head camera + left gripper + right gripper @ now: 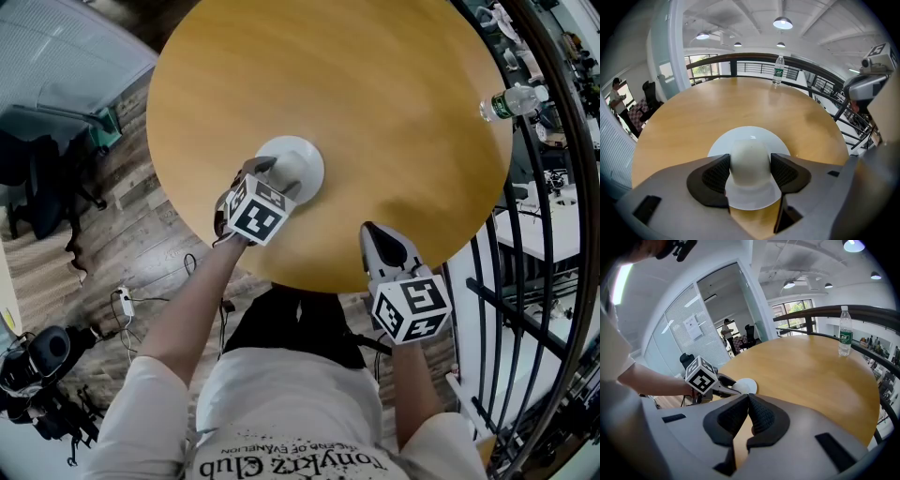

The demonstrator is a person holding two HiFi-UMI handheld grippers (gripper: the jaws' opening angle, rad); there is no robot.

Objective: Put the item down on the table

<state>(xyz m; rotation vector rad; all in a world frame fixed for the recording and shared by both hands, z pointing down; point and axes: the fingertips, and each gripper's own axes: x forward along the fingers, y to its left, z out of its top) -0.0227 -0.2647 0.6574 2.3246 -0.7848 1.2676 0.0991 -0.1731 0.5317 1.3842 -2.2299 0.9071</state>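
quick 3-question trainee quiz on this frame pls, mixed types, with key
1. True or false: the right gripper holds the water bottle.
2. What are the left gripper jaws closed on? A) the white domed item B) a mug C) nothing
3. Fill in: the water bottle stands ___ on the table.
Key: 1 false, its jaws are together and empty; 2 A; 3 upright.

Bright ceiling light, fisheye-warped edges
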